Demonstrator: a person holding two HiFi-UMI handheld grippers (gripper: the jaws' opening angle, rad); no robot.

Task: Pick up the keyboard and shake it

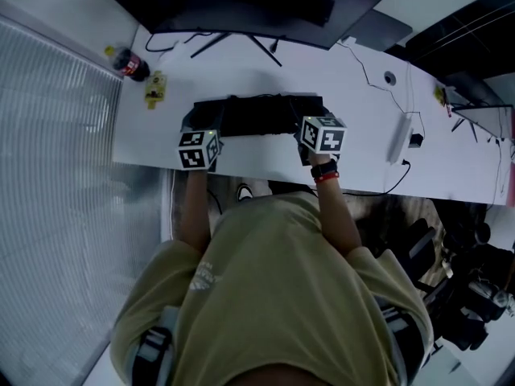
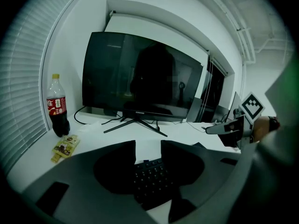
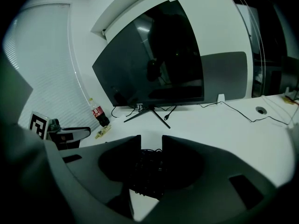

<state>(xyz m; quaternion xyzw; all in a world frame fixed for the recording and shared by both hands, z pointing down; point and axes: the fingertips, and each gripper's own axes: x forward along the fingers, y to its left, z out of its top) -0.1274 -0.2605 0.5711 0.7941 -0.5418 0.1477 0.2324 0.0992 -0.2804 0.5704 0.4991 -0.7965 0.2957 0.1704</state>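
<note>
A black keyboard [image 1: 257, 115] lies flat on the white desk [image 1: 362, 163], in front of the monitor. My left gripper [image 1: 203, 132] is at the keyboard's left end and my right gripper [image 1: 312, 132] at its right end. In the left gripper view the left gripper [image 2: 148, 146] stands open: a gap of white desk shows between the tips, and the keyboard [image 2: 152, 178] lies under them. The right gripper [image 3: 151, 141] is open in the same way, over the keyboard [image 3: 148, 171]. Neither pair of jaws presses on it.
A large dark monitor [image 1: 241, 6] on a thin stand is behind the keyboard. A cola bottle [image 1: 129, 63] and a yellow snack packet [image 1: 154, 88] sit at the desk's far left. A white power strip [image 1: 400, 139] and cables lie to the right. The desk's near edge is just below the grippers.
</note>
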